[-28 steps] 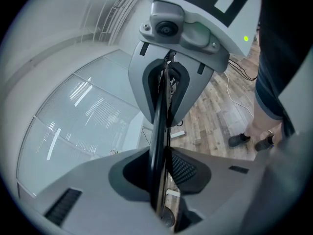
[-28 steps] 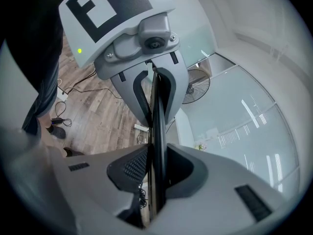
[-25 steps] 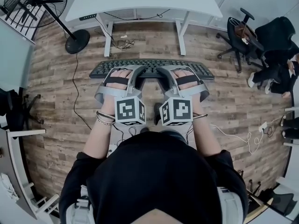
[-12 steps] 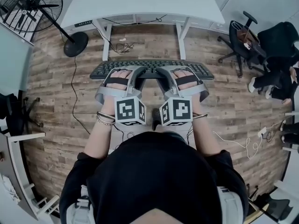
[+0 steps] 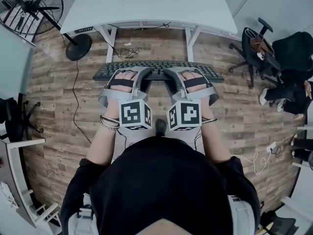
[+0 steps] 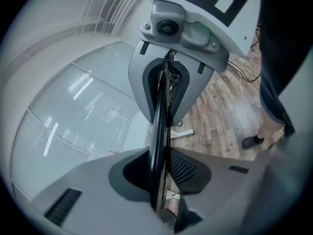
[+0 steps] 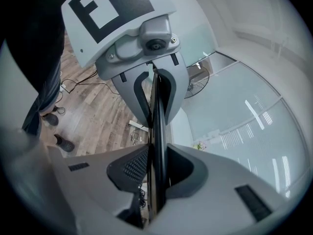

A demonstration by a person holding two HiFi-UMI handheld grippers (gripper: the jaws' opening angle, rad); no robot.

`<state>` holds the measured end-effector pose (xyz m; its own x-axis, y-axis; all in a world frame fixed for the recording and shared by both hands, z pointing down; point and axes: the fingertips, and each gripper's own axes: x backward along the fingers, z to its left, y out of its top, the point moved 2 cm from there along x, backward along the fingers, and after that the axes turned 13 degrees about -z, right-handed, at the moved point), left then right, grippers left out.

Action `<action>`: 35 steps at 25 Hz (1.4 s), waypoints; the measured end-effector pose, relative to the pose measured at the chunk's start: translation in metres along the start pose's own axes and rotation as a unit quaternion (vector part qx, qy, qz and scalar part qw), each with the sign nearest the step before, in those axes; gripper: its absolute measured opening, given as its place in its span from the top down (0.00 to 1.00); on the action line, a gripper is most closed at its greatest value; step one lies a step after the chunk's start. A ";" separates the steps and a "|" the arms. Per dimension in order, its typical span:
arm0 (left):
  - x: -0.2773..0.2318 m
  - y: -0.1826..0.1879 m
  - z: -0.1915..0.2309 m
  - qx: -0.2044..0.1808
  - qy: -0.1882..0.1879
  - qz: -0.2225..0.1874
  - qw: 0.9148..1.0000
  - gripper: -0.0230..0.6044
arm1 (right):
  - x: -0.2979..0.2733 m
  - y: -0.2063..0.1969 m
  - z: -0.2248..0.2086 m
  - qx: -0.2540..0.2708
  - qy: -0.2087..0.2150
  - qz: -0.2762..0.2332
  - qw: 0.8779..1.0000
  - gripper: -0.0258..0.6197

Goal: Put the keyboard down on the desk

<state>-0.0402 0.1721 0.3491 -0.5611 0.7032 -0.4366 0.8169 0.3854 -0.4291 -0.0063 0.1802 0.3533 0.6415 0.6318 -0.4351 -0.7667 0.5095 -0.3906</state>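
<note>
Your left gripper [image 5: 139, 76] and right gripper [image 5: 172, 76] each have their jaws clamped on the near edge of the keyboard [image 5: 159, 69]. You hold it over the wooden floor [image 5: 54, 106], just short of the white table [image 5: 146, 6].

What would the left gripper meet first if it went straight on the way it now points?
Clamped on the keyboard, the left gripper points toward the white desk; its front edge or leg probably comes first, though depth is unclear.
</note>
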 end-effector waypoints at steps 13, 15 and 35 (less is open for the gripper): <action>-0.044 0.002 0.017 0.006 0.002 0.015 1.000 0.79 | -0.011 -0.040 -0.023 0.002 0.014 -0.013 1.000 0.82; -0.046 0.000 0.019 0.004 0.001 0.015 1.000 0.79 | -0.013 -0.041 -0.025 0.000 0.013 -0.013 1.000 0.82; -0.052 -0.007 0.033 0.002 0.008 0.011 1.000 0.79 | -0.023 -0.044 -0.037 0.004 0.005 -0.013 1.000 0.83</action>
<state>-0.0206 0.1133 0.3488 -0.5412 0.7205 -0.4337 0.8283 0.3679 -0.4225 0.0134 0.1220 0.3506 0.6619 0.6118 -0.4331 -0.7495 0.5305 -0.3959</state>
